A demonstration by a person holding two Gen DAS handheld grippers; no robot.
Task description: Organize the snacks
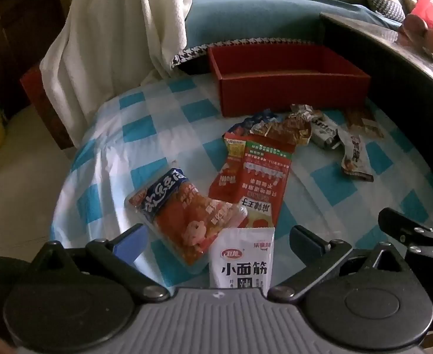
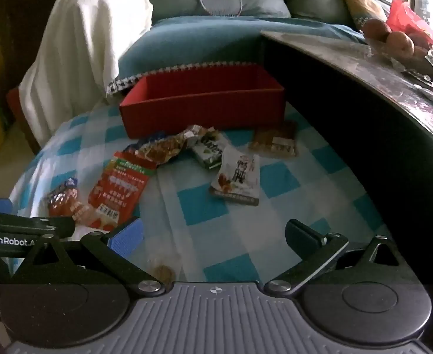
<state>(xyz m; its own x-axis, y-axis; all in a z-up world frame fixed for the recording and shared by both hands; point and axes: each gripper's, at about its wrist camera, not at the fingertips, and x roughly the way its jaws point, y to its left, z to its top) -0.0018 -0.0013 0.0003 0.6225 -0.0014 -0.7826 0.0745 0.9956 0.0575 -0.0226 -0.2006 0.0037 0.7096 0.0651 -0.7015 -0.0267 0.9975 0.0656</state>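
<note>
Several snack packets lie loose on a blue-and-white checked cloth (image 1: 107,153), with an open red box (image 1: 290,88) at its far edge, nothing visible inside it. Near side: white packet (image 1: 243,259) with black characters, overlapped by a clear orange packet (image 1: 184,215) and touching a long red packet (image 1: 260,174). Behind those, a crumpled brown wrapper (image 1: 287,129), a silver-green packet (image 2: 209,150), a white pouch (image 2: 237,180) lying apart from the rest, and a brown packet (image 2: 275,141) just beside the box's front wall. A dark curved tabletop (image 2: 363,56) runs along the right, holding round fruit (image 2: 399,41) and a red bag (image 2: 408,14). A white cloth (image 1: 113,44) hangs at left, with a teal cushion (image 2: 192,38) behind the box.

Left gripper (image 1: 219,242) tilts down over the near packets, jaws spread wide, holding nothing; the white packet lies between its fingers, not pinched. Right gripper (image 2: 213,236) tilts down over bare cloth, jaws also wide, nothing held; the white pouch is well ahead of it. Each gripper's side shows at the edge of the other's view.

White packet's lower part is cut off by the left gripper body. A small brownish thing (image 2: 163,271) near the right gripper's base is too blurred to identify. Print on the far wrappers is unreadable.
</note>
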